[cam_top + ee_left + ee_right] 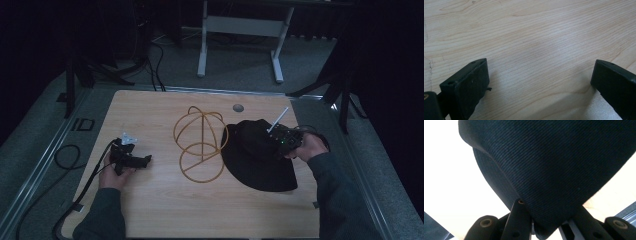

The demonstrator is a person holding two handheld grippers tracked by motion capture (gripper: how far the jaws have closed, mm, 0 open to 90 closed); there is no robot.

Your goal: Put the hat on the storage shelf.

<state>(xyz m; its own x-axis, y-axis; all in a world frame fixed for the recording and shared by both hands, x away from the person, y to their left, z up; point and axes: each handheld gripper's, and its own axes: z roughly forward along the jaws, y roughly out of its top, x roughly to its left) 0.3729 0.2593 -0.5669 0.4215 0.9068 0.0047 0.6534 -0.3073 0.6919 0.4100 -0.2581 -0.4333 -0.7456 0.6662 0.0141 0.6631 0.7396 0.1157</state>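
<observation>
A black cloth hat lies on the right half of the wooden table. My right gripper sits over the hat's right edge, shut on it. In the right gripper view the dark fabric rises from between the jaws, pinched there. A golden wire hat stand with a dome-shaped frame stands at the table's middle, just left of the hat. My left gripper rests low at the table's left side, open. The left gripper view shows bare wood between its two spread fingers.
A small grey round cap is set into the table near the far edge. A cable trails off the table's left side to the floor. A white desk frame stands on the carpet beyond the table.
</observation>
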